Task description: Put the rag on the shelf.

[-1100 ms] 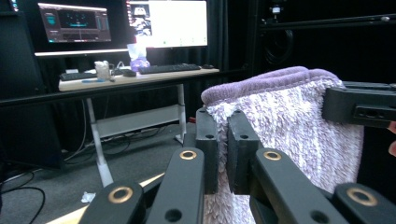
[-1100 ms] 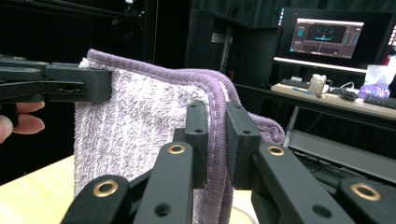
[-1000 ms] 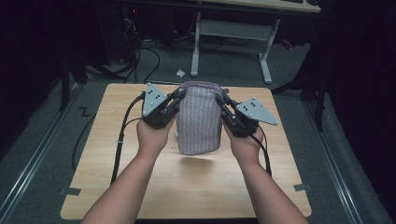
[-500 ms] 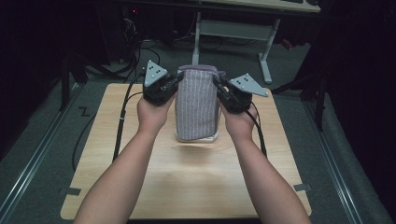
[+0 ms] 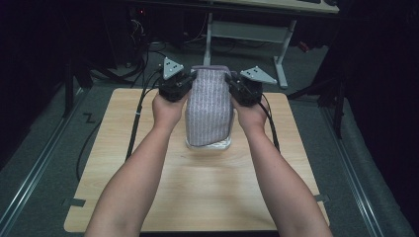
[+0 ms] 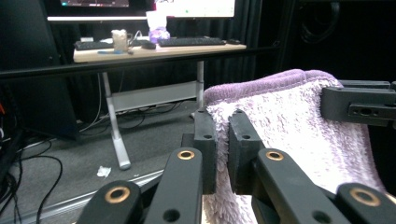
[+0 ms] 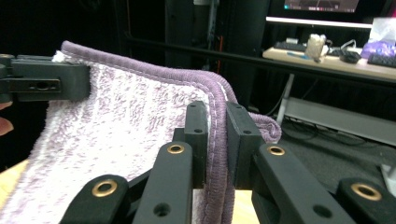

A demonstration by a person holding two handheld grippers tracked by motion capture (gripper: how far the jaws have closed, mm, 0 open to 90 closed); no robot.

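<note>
High view: a purple striped towel hangs upright at the centre of the frame, held by its two top corners above a light wooden table. Its lower edge rests folded on the tabletop. The left gripper grips the upper left corner and the right gripper the upper right corner; a hand and forearm reach up to each from the bottom edge. No writing or label can be read on the towel or the grippers.

Left gripper view: the jaws are clamped on the towel's edge at centre frame, with fluffy cloth between them. At upper left stands a desk bearing a keyboard, a cup and the lower edge of a lit screen; its text is too small to read.

Right gripper view: the jaws are closed on the towel's stitched hem at centre frame. The same desk appears at upper right.

The room is dark, with grey carpet and black cables left of the table.
</note>
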